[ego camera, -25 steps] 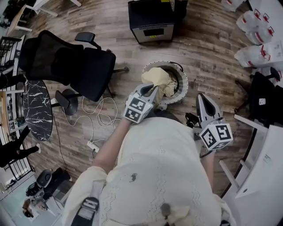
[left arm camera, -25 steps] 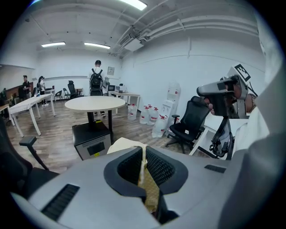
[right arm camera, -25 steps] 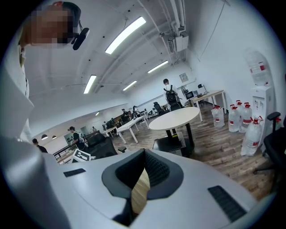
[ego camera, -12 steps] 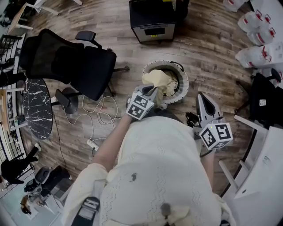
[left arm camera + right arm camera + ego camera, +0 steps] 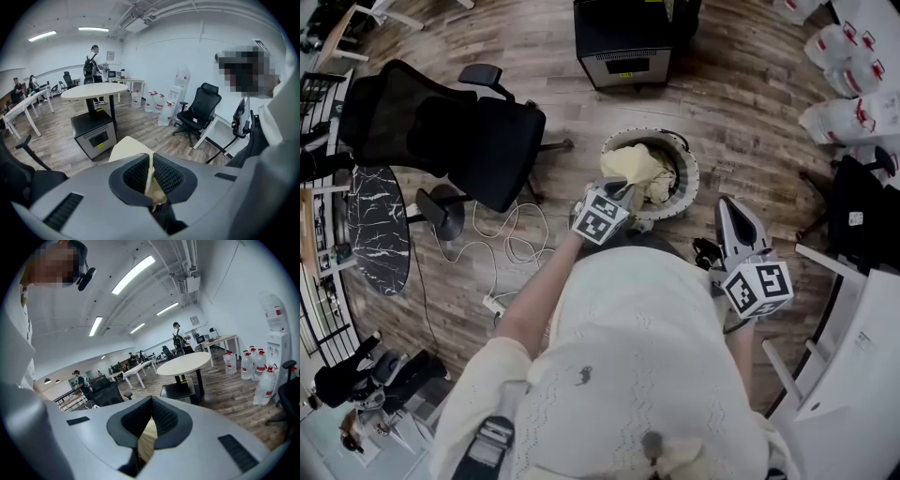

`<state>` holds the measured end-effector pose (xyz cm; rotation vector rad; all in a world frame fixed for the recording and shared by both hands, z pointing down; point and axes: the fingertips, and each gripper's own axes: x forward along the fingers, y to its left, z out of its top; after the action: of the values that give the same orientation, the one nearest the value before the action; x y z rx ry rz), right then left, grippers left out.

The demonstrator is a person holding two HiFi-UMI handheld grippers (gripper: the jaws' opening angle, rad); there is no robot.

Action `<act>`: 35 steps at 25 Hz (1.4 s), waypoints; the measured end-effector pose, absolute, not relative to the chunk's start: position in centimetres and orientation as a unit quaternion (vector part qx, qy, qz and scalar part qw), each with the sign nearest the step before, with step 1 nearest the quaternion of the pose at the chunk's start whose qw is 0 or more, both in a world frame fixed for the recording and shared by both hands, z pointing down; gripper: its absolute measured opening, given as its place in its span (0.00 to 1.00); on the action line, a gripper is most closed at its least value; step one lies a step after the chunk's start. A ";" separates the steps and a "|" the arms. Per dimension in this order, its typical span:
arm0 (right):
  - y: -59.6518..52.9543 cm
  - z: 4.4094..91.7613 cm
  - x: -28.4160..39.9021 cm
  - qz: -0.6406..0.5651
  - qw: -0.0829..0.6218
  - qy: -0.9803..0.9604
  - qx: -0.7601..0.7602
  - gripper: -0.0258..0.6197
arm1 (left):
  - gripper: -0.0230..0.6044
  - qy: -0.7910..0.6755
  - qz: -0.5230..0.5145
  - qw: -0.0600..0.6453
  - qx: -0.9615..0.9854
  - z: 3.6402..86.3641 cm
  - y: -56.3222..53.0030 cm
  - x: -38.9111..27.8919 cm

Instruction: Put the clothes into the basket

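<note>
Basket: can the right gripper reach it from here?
Probably yes: only bare floor lies between the right gripper and the basket rim; the left gripper, shut on the yellow cloth, occupies the rim's opposite side.

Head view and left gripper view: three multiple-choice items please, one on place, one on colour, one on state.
1. The basket stands:
A on the floor
B on a chair seat
C on a tabletop

2. The cloth in the basket is:
A navy
B red
C pale yellow

3. The left tongs are:
A open and empty
B shut on the cloth
C shut on a cable

Answers:
1 A: the head view shows the basket sitting on the wood planks.
2 C: pale yellow folds fill the basket.
3 B: the left gripper view shows a thin fold of the cloth pinched between closed jaws.
</note>
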<state>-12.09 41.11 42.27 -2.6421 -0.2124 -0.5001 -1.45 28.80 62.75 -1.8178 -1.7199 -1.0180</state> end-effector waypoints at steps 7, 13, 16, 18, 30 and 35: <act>41.3 42.4 -12.0 -0.185 0.219 -0.074 -0.955 0.05 | 0.10 -0.620 -0.384 0.242 -0.640 65.2 28.8 -1.5; 41.4 42.6 -11.6 -0.188 0.214 -0.068 -0.956 0.05 | 0.10 -0.625 -0.402 0.258 -0.617 67.6 29.1 -1.9; 41.5 42.7 -11.4 -0.190 0.213 -0.067 -0.956 0.05 | 0.10 -0.618 -0.413 0.257 -0.618 68.6 29.4 -1.3; 41.5 42.8 -11.2 -0.192 0.212 -0.067 -0.956 0.05 | 0.10 -0.605 -0.423 0.254 -0.625 69.2 29.5 -0.7; 41.5 43.2 -10.8 -0.197 0.205 -0.065 -0.957 0.05 | 0.12 -0.548 -0.456 0.137 -0.688 67.8 30.7 2.7; 41.1 43.0 -10.6 -0.194 0.205 -0.061 -0.957 0.05 | 0.10 -0.546 -0.453 0.138 -0.692 67.5 29.2 2.9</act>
<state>-10.57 41.15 43.03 -2.6693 -0.1701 -0.5400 2.86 29.17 67.52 -2.0012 -1.5782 -1.3098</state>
